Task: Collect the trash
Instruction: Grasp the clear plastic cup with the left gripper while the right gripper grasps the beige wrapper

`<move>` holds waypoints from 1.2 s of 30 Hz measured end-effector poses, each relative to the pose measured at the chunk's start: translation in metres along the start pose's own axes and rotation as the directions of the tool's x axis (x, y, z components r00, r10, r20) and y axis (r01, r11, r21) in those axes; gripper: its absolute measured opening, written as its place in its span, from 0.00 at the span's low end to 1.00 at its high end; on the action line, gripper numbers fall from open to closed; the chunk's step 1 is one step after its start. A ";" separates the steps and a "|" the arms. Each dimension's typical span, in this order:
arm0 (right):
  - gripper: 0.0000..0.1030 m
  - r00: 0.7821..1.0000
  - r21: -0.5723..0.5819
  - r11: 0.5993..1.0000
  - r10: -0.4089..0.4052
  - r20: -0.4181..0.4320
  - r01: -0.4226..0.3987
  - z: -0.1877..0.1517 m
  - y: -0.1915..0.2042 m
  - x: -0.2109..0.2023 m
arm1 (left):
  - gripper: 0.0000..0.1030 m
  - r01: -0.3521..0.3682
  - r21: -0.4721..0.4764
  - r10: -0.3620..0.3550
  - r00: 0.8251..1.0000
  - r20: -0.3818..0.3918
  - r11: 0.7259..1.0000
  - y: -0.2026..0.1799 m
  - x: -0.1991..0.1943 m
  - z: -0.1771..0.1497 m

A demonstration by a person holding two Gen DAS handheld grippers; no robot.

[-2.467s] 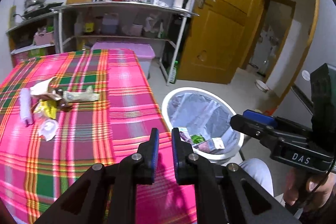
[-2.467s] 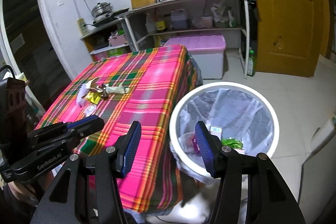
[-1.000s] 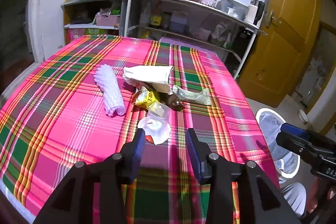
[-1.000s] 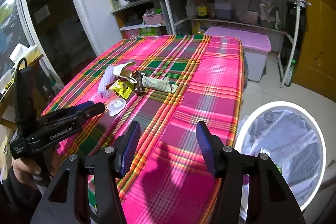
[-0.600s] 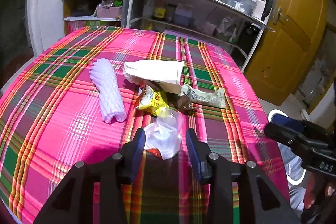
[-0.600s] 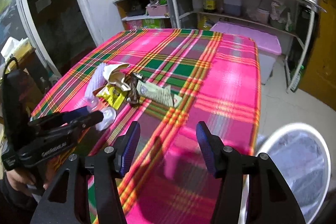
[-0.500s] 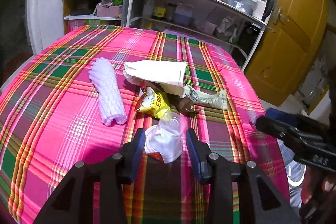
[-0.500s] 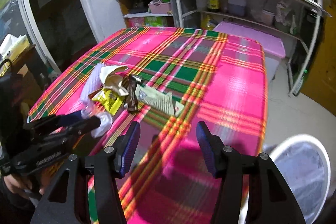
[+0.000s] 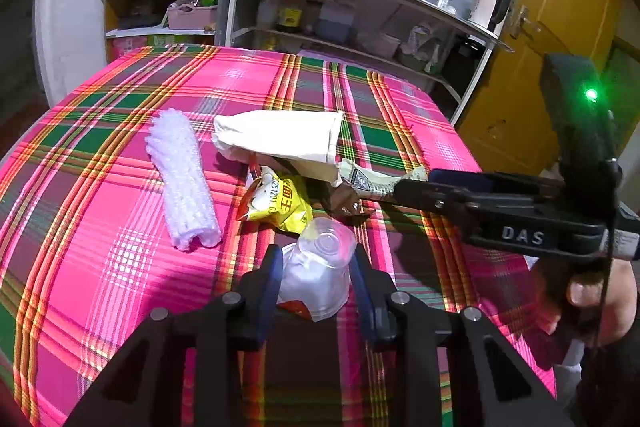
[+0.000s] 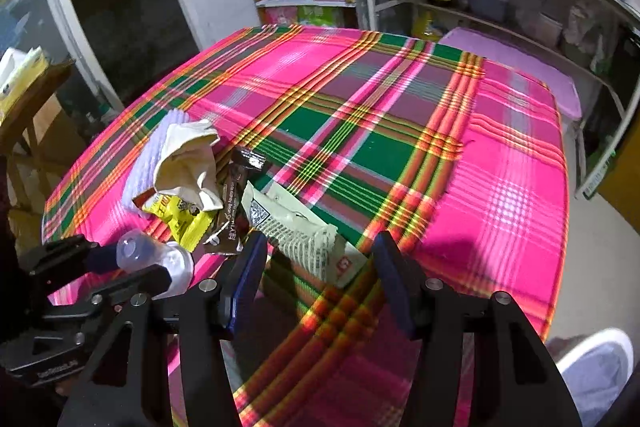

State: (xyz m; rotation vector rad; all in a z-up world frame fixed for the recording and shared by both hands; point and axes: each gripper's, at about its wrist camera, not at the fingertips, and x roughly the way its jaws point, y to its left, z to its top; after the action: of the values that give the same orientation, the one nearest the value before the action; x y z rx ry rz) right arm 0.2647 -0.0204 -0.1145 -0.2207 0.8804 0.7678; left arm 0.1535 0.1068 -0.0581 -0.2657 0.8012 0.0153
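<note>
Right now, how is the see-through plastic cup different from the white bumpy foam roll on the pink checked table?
The clear plastic cup lies between the left gripper fingers, which have just been closing around it; the white foam net roll lies apart, untouched. The cup is see-through and smooth; the roll is solid white and bumpy. The cup is short and stubby; the roll is long. Both lie on their sides on the pink plaid tablecloth.

A clear cup (image 9: 320,269) lies on its side at lower centre. Above it: yellow packet (image 9: 280,203), brown wrapper (image 9: 346,201), white wrapper (image 9: 376,179), paper bag (image 9: 280,139); foam roll (image 9: 184,183) at left.
</note>
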 end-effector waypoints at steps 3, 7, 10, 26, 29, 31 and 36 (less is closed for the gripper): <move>0.55 1.000 -0.033 0.999 0.006 -0.016 -0.006 0.000 0.001 0.005 | 0.33 0.002 -0.001 -0.002 1.000 0.000 1.000 -0.001 0.000 0.000; 0.51 1.000 -0.065 0.998 0.001 -0.018 -0.002 0.000 0.003 0.007 | 0.33 0.000 0.000 0.000 1.000 0.000 1.000 -0.001 0.000 0.000; 0.36 1.000 -0.068 0.998 -0.007 -0.017 0.006 -0.002 0.006 0.006 | 0.33 0.000 -0.001 0.000 1.000 0.000 1.000 0.000 0.000 0.000; 0.27 0.999 0.079 0.997 -0.005 0.048 0.001 -0.038 0.002 -0.039 | 0.31 0.031 0.017 -0.032 0.999 0.029 0.999 -0.013 -0.019 -0.010; 0.27 0.998 0.107 0.994 -0.008 0.066 0.001 -0.050 0.004 -0.055 | 0.31 0.045 0.027 -0.046 0.998 0.038 0.999 -0.020 -0.028 -0.013; 0.27 0.997 0.123 0.992 -0.013 0.081 0.002 -0.060 0.005 -0.069 | 0.31 0.055 0.036 -0.056 0.997 0.043 0.998 -0.027 -0.034 -0.015; 0.27 0.992 0.157 0.988 -0.030 0.121 0.011 -0.079 0.008 -0.101 | 0.31 0.076 0.064 -0.080 0.995 0.060 0.995 -0.047 -0.053 -0.022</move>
State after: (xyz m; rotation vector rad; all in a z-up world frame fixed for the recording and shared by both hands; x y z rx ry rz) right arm 0.1713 -0.1036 -0.0864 -0.0432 0.8152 0.6822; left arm 0.1065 0.0609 -0.0247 -0.2372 0.7276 -0.0742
